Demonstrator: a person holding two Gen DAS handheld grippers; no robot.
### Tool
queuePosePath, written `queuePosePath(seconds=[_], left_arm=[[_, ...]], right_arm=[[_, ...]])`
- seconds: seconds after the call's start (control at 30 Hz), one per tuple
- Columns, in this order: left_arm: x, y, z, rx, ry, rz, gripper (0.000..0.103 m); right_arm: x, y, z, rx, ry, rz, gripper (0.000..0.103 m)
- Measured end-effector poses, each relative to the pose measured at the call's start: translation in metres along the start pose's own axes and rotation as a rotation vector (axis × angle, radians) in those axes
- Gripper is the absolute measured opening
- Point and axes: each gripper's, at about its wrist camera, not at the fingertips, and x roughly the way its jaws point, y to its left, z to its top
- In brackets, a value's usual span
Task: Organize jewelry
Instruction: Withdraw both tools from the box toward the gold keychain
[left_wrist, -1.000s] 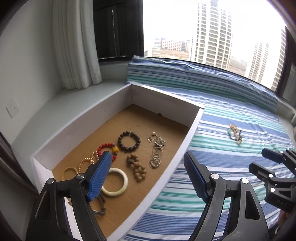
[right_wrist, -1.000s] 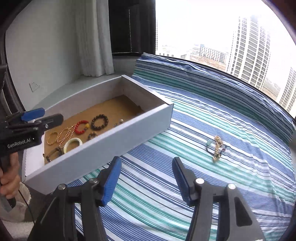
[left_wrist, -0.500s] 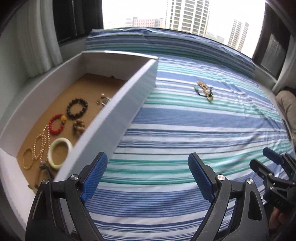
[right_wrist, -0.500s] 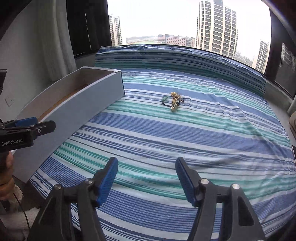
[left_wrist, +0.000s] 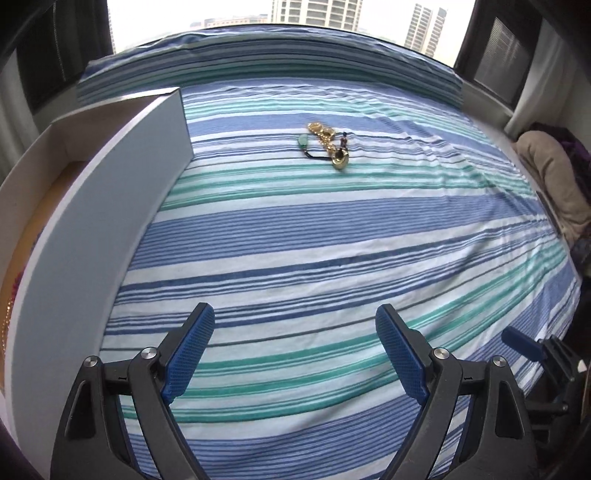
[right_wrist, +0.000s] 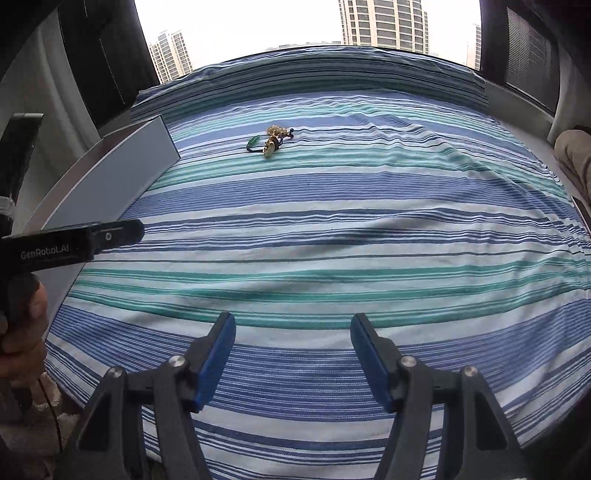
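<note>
Left wrist view: both hand-held grippers, left (left_wrist: 293, 354) and right (right_wrist: 291, 356), gape empty, aimed at the jewelry tangle (left_wrist: 328, 147) at twelve o'clock, probably for sorting into the tray (left_wrist: 110, 206) at ten.

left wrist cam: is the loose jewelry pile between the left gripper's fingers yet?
No: the jewelry pile lies far ahead on the striped sheet, and the left gripper has only fabric between its open fingers.

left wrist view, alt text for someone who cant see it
The open left gripper hangs empty over a striped bedsheet. A gold jewelry tangle lies farther off, a white tray sits left, and the right gripper shows at the right edge.
</note>
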Motion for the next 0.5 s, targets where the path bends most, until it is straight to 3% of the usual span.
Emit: queuePosePath(seconds=[0.3,0.5], left_arm=[[0.041,-0.018,0.031,0.0,0.037,-0.055,0.09],[0.051,-0.013,0.069,-0.025,-0.015,-0.148,0.09]], right_arm=[[0.002,-0.027,-0.005,0.049,-0.025,0.023,0.066],[-0.003,-0.048,-0.005,0.094,-0.042,0.028,0.066]])
